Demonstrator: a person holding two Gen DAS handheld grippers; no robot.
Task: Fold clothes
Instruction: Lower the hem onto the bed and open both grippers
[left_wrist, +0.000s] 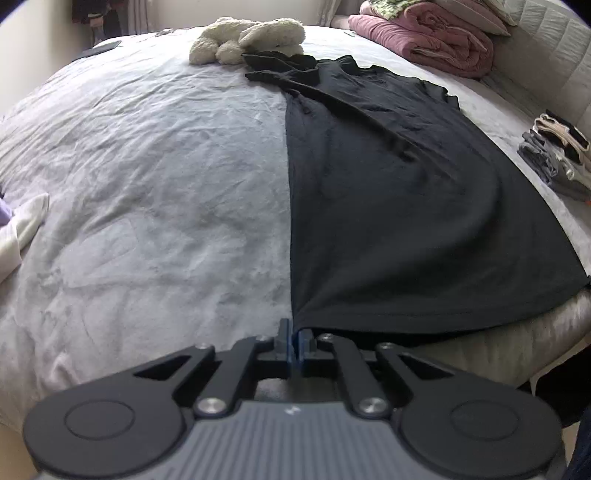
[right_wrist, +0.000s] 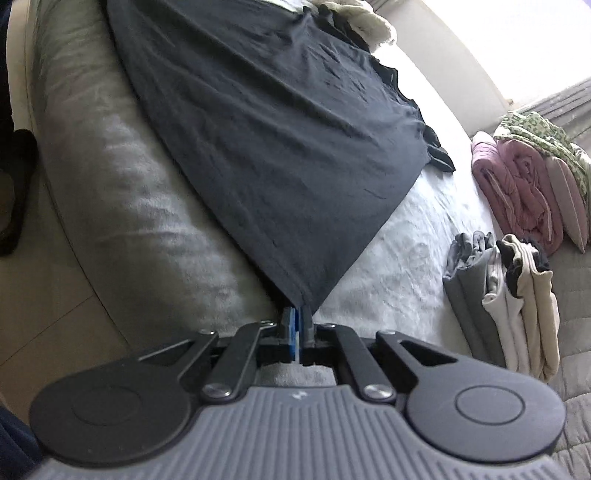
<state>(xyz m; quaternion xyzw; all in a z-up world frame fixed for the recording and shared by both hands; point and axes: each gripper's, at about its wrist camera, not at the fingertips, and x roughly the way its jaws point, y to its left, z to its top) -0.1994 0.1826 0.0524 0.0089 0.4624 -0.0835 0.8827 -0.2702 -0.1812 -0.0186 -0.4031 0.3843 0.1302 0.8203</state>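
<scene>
Both the left gripper (left_wrist: 294, 332) and right gripper (right_wrist: 298, 322) clamp hem corners of the black shirt (left_wrist: 406, 206) at the bed (left_wrist: 147, 184) edge.

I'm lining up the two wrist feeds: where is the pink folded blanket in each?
Left wrist: pink folded blanket at top right, beyond the black garment.
Right wrist: it sits at the right edge, mid-height.
Shared landmark: the stack of folded clothes.
</scene>
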